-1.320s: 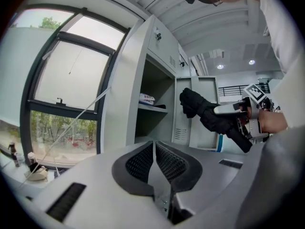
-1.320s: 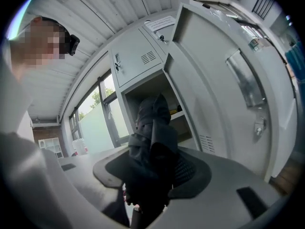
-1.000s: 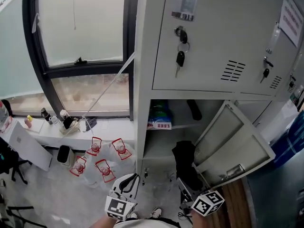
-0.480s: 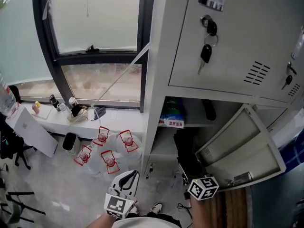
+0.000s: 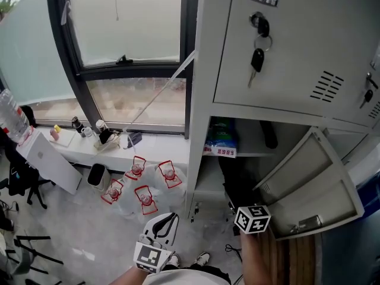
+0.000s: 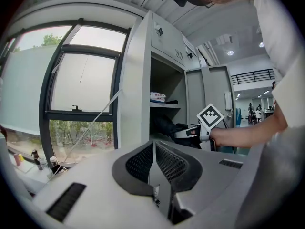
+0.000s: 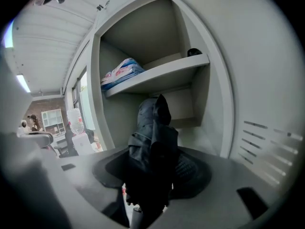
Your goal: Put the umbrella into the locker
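- Head view: the left gripper [image 5: 165, 221] hangs low in front of the person, outside the locker [image 5: 285, 46] and near the water bottles [image 5: 139, 186] on the floor under the window [image 5: 127, 22].
- Head view: the right gripper [image 5: 244, 211] reaches into the open lower compartment, beside the open door [image 5: 309, 180]. The black umbrella [image 5: 234, 183] stands inside that compartment, below the shelf [image 5: 249, 154]. A packet [image 5: 221, 142] lies on the shelf. Keys [image 5: 257, 55] hang in the closed door above.
- Left gripper view: the left gripper [image 6: 153, 149] has its jaws pressed together with nothing between them. Beyond it the right gripper [image 6: 193, 131] is held out at the compartment, against the dark umbrella [image 6: 164, 124].
- Right gripper view: the right gripper [image 7: 150, 171] is clamped on the folded umbrella [image 7: 152, 137], which rises upright from between the jaws. It is inside the lower compartment, under the shelf [image 7: 162, 78]. The packet [image 7: 121, 70] lies at the shelf's left end; a small dark item [image 7: 193, 52] at its right end cannot be identified.
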Demonstrator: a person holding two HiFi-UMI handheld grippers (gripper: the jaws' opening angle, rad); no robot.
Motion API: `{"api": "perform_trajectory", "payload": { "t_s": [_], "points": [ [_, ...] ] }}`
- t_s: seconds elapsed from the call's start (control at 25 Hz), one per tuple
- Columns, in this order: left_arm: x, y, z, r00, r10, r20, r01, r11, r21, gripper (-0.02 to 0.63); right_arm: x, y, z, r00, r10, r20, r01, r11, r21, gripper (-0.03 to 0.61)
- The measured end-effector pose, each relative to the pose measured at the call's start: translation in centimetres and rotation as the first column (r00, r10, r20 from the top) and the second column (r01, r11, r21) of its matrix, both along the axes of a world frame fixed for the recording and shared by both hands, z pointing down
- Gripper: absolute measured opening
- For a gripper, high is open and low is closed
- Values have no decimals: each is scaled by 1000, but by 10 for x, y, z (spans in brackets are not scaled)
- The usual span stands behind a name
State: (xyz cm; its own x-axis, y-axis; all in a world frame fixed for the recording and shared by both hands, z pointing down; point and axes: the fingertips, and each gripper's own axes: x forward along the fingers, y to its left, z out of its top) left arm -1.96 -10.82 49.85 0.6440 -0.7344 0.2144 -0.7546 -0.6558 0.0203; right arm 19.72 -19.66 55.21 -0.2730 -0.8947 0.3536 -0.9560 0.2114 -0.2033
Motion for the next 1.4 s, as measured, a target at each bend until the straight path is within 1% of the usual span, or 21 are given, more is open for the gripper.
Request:
{"api": "perform_trajectory", "payload": {
  "t_s": [0.32, 0.56, 0.8, 0.96, 1.16, 1.4],
  "points": [
    [-4, 0, -8, 1000, -17, 16, 17, 1000, 17, 34, 1, -29, 3, 1000, 9, -15, -9, 1000, 2, 232],
    [-6, 1, -8, 999, -23, 22, 23, 1000, 14, 34, 5, -53, 6, 995, 1, -99, 0, 1000, 10, 232],
    [-12, -1, -7, 999, -38, 31, 38, 999, 10, 34, 2, -74, 4, 989, 1, -149, 2, 1000, 17, 233],
    [-15, -2, -6, 998, -47, 28, 47, 999, 1, 34, -3, -90, 4, 981, -15, -192, 15, 1000, 1, 233],
    [-22, -2, -8, 997, -67, 28, 67, 998, 6, 34, 7, -103, 5, 973, 26, -229, -32, 999, -25, 232],
    [-27, -2, -5, 996, -88, 20, 88, 996, -4, 34, 5, -112, 2, 963, 13, -269, -21, 999, -26, 232]
  ]
}}
